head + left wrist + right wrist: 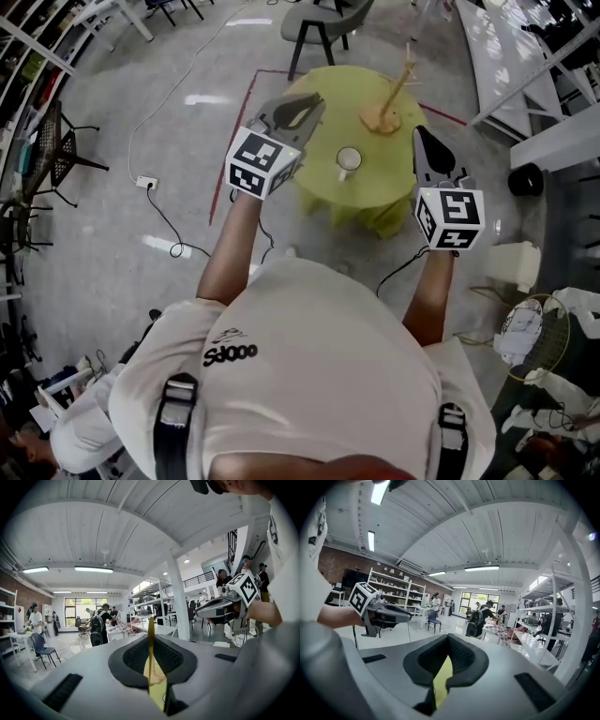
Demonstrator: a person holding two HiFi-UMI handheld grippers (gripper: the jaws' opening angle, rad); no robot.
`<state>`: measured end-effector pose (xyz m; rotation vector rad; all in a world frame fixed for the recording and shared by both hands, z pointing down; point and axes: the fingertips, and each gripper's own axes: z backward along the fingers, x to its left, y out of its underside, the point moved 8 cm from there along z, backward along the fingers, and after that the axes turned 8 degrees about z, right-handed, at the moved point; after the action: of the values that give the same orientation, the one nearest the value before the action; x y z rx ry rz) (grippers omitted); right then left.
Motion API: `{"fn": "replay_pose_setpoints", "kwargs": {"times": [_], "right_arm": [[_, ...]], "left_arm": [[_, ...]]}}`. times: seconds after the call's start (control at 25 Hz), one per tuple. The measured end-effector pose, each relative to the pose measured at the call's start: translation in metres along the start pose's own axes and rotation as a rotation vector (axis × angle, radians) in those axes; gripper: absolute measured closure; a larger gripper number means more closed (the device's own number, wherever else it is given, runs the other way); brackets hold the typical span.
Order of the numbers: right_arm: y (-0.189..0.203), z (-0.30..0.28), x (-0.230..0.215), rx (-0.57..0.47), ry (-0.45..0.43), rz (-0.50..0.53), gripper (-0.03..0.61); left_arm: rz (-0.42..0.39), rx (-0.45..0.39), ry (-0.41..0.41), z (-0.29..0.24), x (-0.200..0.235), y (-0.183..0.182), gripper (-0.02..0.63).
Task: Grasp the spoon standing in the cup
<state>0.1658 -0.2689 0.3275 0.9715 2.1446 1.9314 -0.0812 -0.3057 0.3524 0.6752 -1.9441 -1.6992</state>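
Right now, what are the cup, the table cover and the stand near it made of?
Cup: likely glazed ceramic, white and smooth. Table cover: fabric, matte yellow-green, draping in folds. Stand: looks like bare wood, pale tan.

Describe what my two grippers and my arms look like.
Both the left gripper and the right gripper have smooth grey shells and black textured pads. Each carries a white cube printed with black square markers. The person wears a white short-sleeved T-shirt with a black logo, under black shoulder straps.
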Motion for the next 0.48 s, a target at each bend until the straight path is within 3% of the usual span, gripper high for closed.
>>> {"fn": "replay_pose_setpoints", "kwargs": {"times": [0.48], "right_arm": [[0.0015,-0.0033,0.0015,0.006,-0.008,-0.001,0.565]], "left_arm": [[-0.001,0.024,0.007,0.0004,-0.0063,0.0061,0.568]]}}
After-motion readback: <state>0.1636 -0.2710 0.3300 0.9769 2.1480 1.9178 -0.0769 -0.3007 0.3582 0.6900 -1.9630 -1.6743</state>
